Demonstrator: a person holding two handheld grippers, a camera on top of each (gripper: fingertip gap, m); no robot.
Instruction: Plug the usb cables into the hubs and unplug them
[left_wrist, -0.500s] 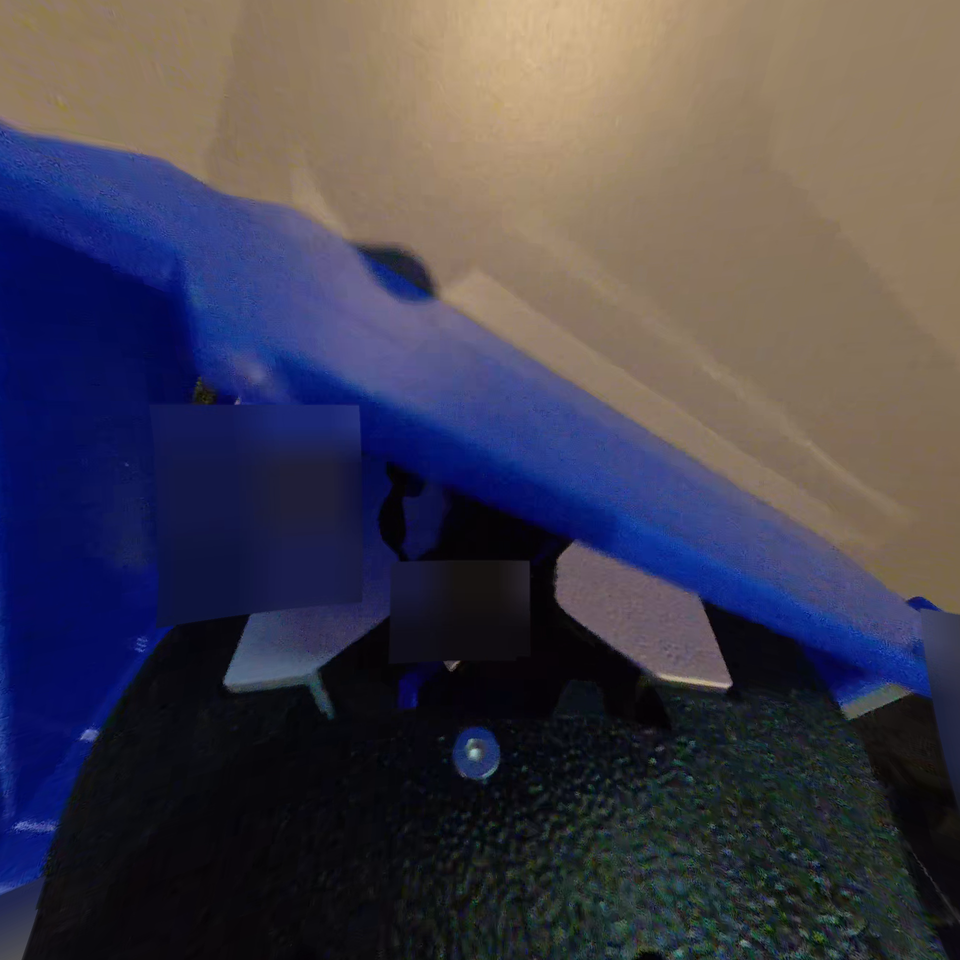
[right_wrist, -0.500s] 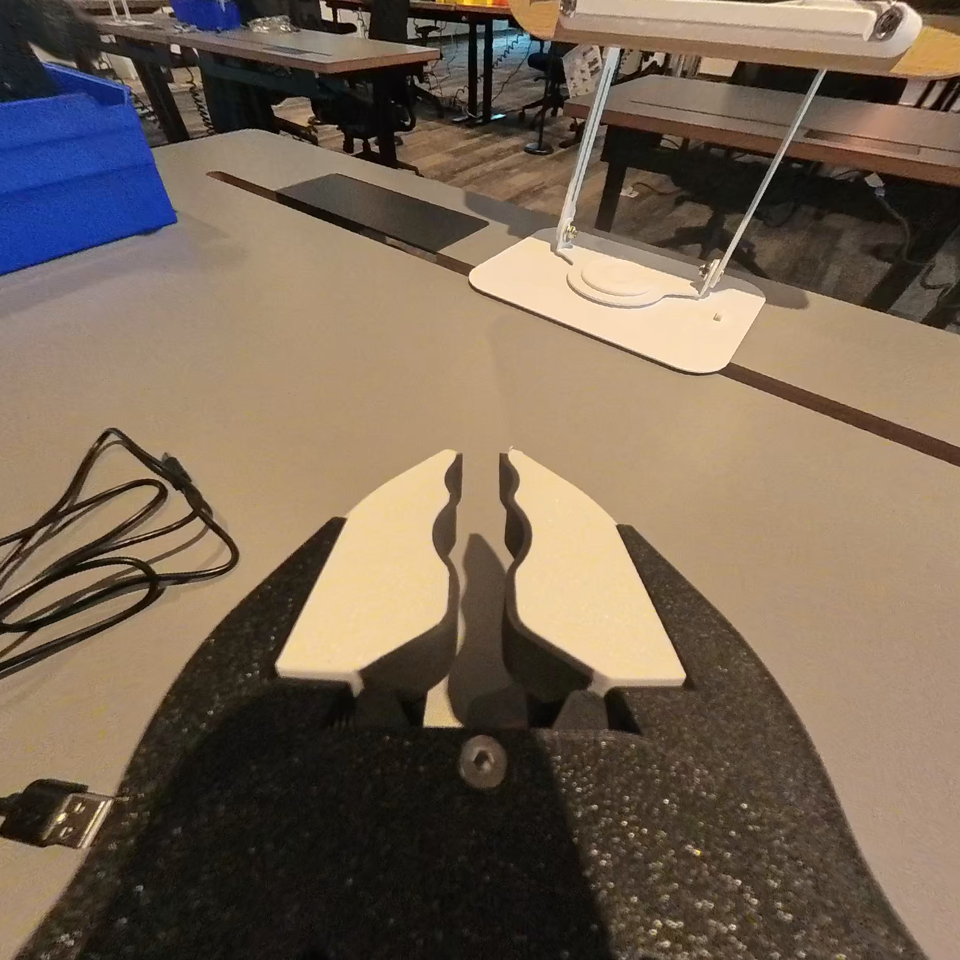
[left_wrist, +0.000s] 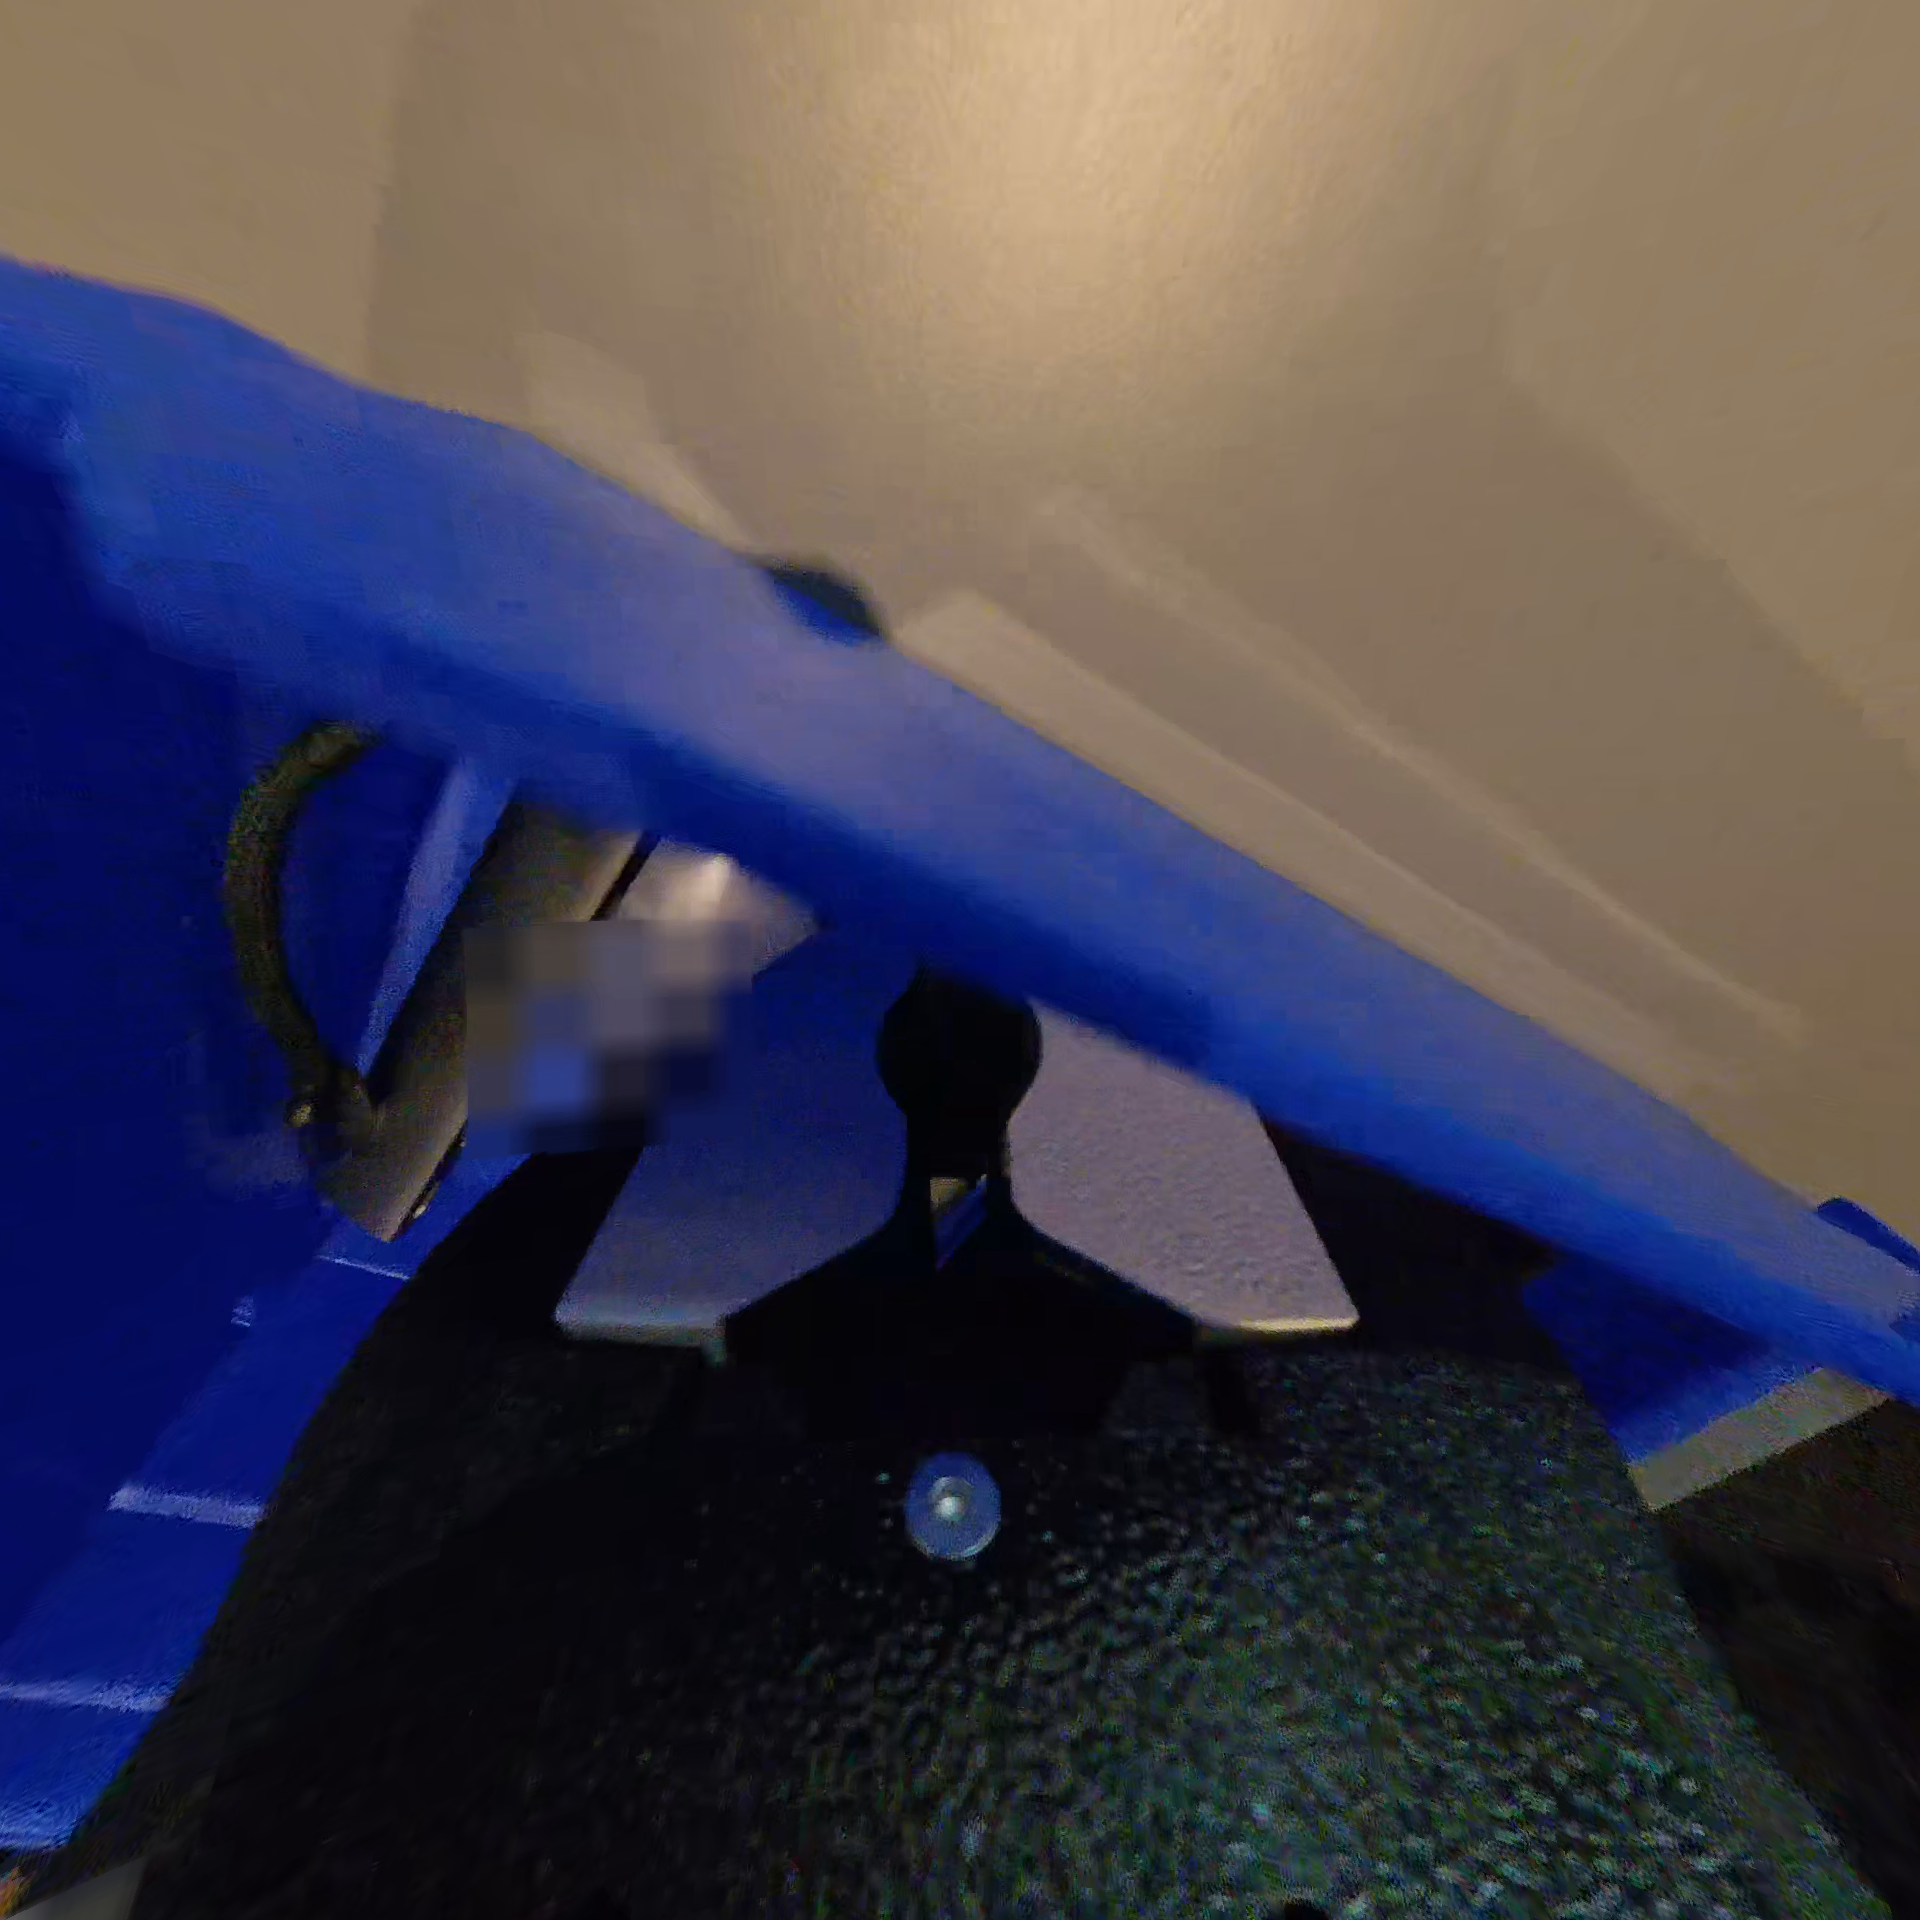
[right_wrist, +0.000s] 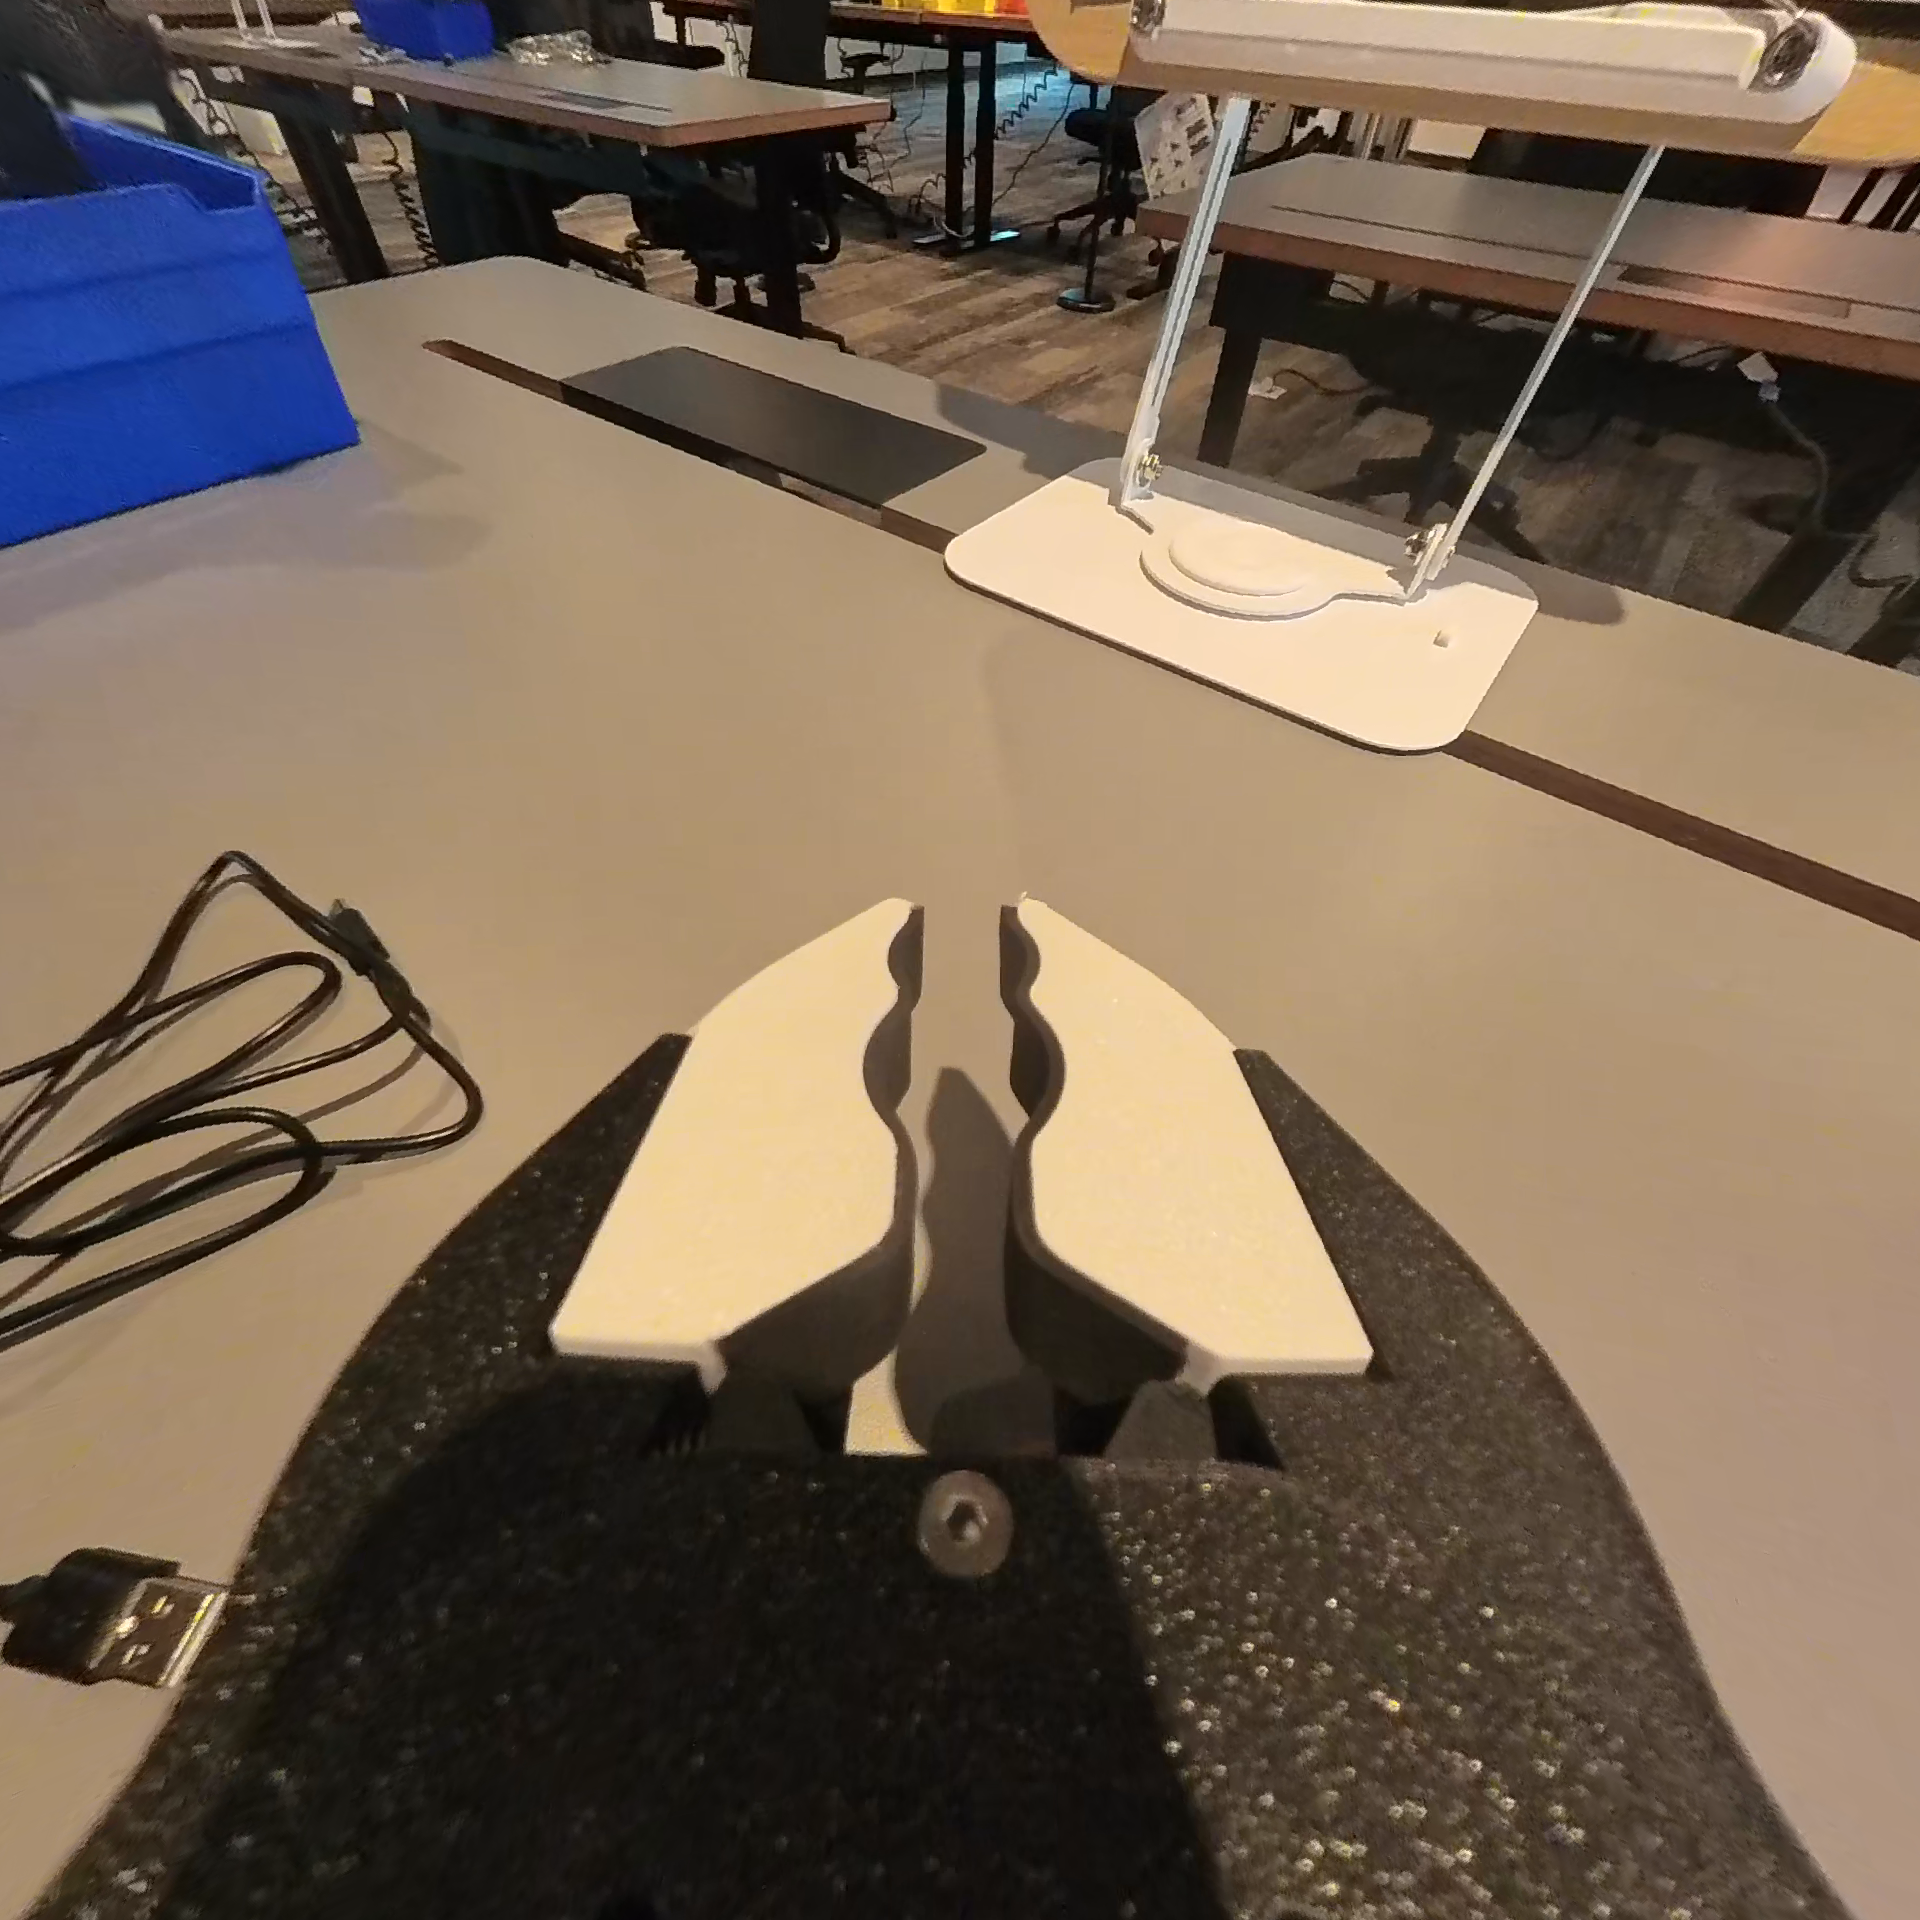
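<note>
Looking through the left wrist view first, it's pretty blurry. The left tool (left_wrist: 961, 1049) is poked in under the rim of a blue bin (left_wrist: 935, 831), and the tips of its pale fingers (left_wrist: 1153, 1195) are hidden behind that rim. There's a dark round shape sitting between the fingers, but I honestly can't tell whether the tool is clamped on anything or just gapped. Off to the left inside the bin there's a silvery grey hub (left_wrist: 416, 1101) with a short black cord (left_wrist: 260, 935) curving up from its lower end. Part of it is mosaicked.

Right wrist view is much cleaner. The right tool (right_wrist: 961, 914) hangs low over the grey tabletop (right_wrist: 623, 727) with its fingers (right_wrist: 769, 1153) nearly together, just a narrow slot between the tips and nothing in it. The black usb cable (right_wrist: 229, 1091) lies in loose loops on the tabletop to the tool's left, and its metal plug (right_wrist: 156, 1652) sits at the lower left, right beside the tool's black body. The blue bin (right_wrist: 156, 343) is at the far left, and a white lamp base (right_wrist: 1299, 644) stands ahead to the right.
</note>
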